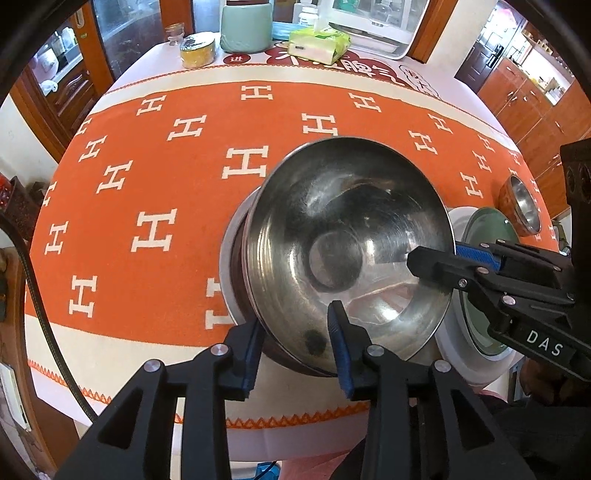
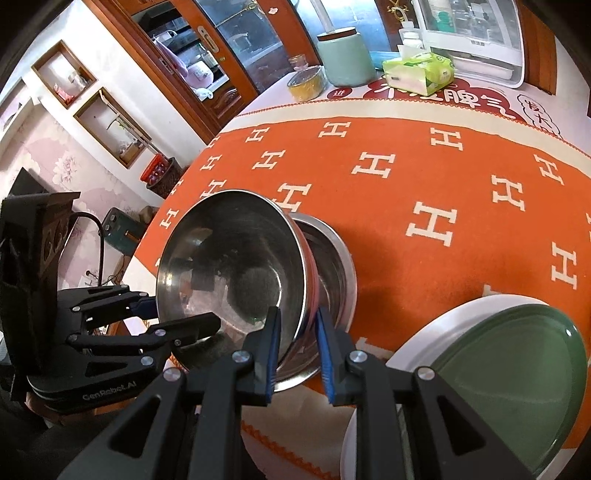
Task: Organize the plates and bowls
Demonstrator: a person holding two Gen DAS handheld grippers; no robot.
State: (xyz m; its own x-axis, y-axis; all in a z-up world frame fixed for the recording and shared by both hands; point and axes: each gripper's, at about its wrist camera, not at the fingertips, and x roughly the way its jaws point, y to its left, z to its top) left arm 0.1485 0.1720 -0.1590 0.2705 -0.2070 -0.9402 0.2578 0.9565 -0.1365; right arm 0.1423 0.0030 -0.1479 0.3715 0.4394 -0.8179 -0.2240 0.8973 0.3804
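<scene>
A steel bowl (image 1: 332, 236) with a dark red outer wall leans tilted inside a second steel bowl (image 2: 334, 258) that stands on the orange cloth. My left gripper (image 1: 295, 314) straddles its near rim, one finger outside and one inside, with a gap at the pads, so it is open. My right gripper (image 2: 297, 312) is shut on the rim at the bowl's right side; in the left wrist view the right gripper (image 1: 436, 253) comes in from the right. The left gripper (image 2: 181, 312) shows at the bowl's left edge in the right wrist view.
A green plate (image 2: 517, 369) lies on a white plate (image 2: 417, 332) right of the bowls, near the table's front edge. A small brown-sided bowl (image 1: 521, 210) stands beyond them. A tissue pack (image 1: 319, 44), mint canister (image 1: 245, 26) and yellow tin (image 1: 197, 50) line the back.
</scene>
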